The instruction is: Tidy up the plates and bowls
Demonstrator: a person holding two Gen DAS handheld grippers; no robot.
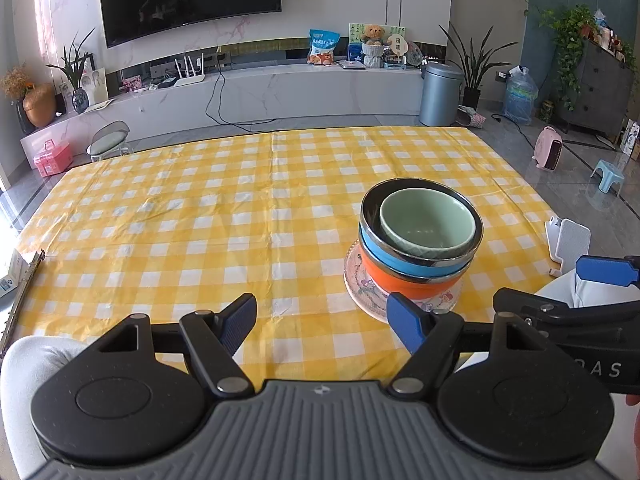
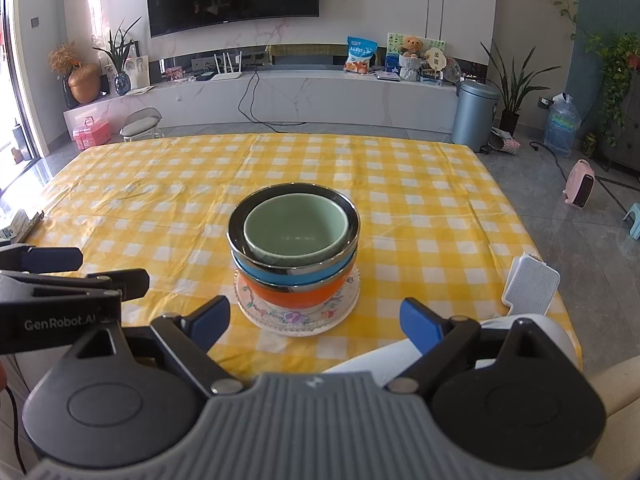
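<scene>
A stack stands on the yellow checked tablecloth (image 1: 200, 216): a green bowl (image 1: 426, 224) nested in a blue steel-rimmed bowl (image 1: 400, 258), on an orange bowl (image 1: 400, 282), on a floral plate (image 1: 360, 288). The stack also shows in the right wrist view: green bowl (image 2: 294, 226), blue bowl (image 2: 288, 274), orange bowl (image 2: 294, 294), plate (image 2: 296, 318). My left gripper (image 1: 324, 320) is open and empty, left of and nearer than the stack. My right gripper (image 2: 316, 320) is open and empty, just in front of the plate.
A white phone stand (image 2: 530, 286) sits at the table's right edge. A metal binder strip (image 1: 22, 304) lies at the left edge. Beyond the table are a small chair (image 2: 140, 124), a TV bench, a bin (image 2: 474, 114) and plants.
</scene>
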